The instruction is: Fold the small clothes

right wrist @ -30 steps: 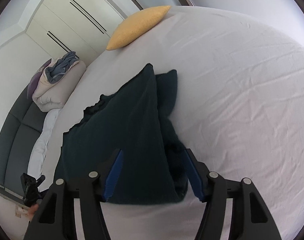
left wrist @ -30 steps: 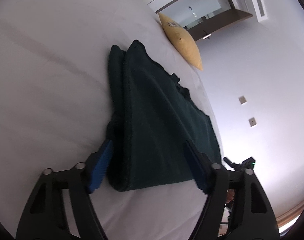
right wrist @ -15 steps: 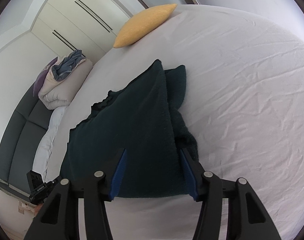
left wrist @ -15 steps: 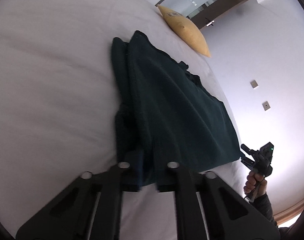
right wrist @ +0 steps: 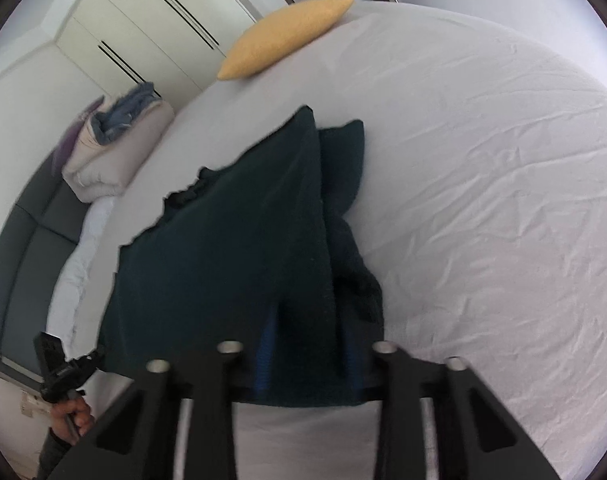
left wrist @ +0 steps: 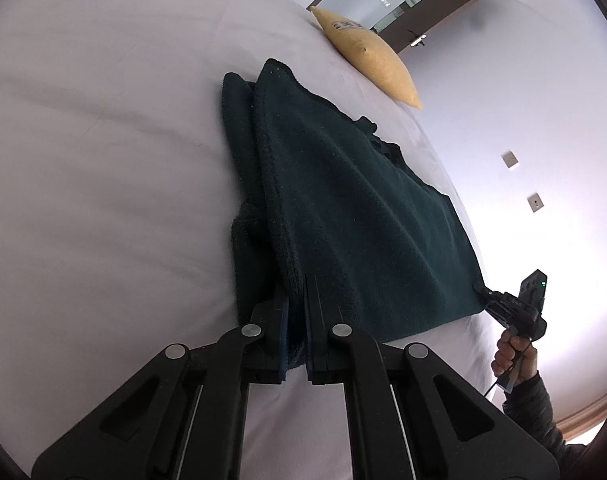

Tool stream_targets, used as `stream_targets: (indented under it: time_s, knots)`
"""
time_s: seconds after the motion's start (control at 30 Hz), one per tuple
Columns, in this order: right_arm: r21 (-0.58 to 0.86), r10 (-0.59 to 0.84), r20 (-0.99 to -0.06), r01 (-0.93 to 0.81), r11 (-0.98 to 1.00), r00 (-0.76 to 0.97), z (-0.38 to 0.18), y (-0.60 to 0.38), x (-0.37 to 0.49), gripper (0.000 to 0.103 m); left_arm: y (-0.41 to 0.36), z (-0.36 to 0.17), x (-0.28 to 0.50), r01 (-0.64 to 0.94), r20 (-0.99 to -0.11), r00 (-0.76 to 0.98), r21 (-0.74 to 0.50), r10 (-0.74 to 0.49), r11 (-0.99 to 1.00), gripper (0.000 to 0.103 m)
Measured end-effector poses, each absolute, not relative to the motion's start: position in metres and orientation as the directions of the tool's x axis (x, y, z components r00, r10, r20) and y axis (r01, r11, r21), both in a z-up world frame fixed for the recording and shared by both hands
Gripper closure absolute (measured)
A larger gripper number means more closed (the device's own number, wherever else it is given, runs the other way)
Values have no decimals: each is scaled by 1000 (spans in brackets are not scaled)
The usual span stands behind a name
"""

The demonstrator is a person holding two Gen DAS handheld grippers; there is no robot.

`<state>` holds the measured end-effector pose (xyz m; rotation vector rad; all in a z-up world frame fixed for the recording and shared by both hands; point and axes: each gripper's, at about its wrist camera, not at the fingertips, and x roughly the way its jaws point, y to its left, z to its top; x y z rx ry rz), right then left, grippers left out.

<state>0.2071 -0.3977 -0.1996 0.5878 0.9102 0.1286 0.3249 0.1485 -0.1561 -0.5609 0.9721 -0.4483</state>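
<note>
Pinching the near hem of the dark green terry-cloth garment (left wrist: 343, 216), the left gripper (left wrist: 296, 320) has its black fingers pressed almost together with a fold of the fabric caught between the blue pads. From that grip the cloth runs straight ahead across the white wrinkled bed sheet (left wrist: 103, 152), a thicker doubled ridge lying just left of the fingers and a flatter panel spreading to their right. Far ahead and to the right, a mustard-yellow pillow (left wrist: 367, 52) rests at the bed's edge. The right gripper (left wrist: 488, 294) shows off to the right of this view, its tip at the garment's near corner.

In the right wrist view the right gripper (right wrist: 309, 356) straddles the near edge of the same garment (right wrist: 239, 248), blue pads partly spread with cloth bunched between them; the frame is blurred, so whether they actually clamp it cannot be told. The bunched fold sits just ahead on the right. Left of the fingers, the left gripper (right wrist: 97, 354) touches the cloth's other corner. Ahead to the left lie a folded pale duvet bundle (right wrist: 115, 148) and a grey sofa (right wrist: 27, 264)
</note>
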Motion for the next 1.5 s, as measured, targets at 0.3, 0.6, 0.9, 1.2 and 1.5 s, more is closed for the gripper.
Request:
stream_targets:
  time_s: [0.3,0.6,0.9,1.2,1.5]
  knots:
    - [535,347,-693,129,835,632,-196,-396,191,96,153,-155,313,108,-644,493,-623,-585,775,99]
    - [585,365,-686,179,791,630,-213,-402,183,96,159,-163,300,92,-638,497,-636,-589,766,100]
    - [593,367,-695,205,779,618,-221,-404,174,97,166,-166,298,76,-629,502,-652,-594,754,99]
    - [586,366,-702,202,785,611,-223,-402,178,97,168,-176,299,62,-638,491,-654,-594,754,98]
    - [586,371,-705,200,785,605,-220,-400,171,96,175,-179,299,40,-614,479,-698,-627,715,97]
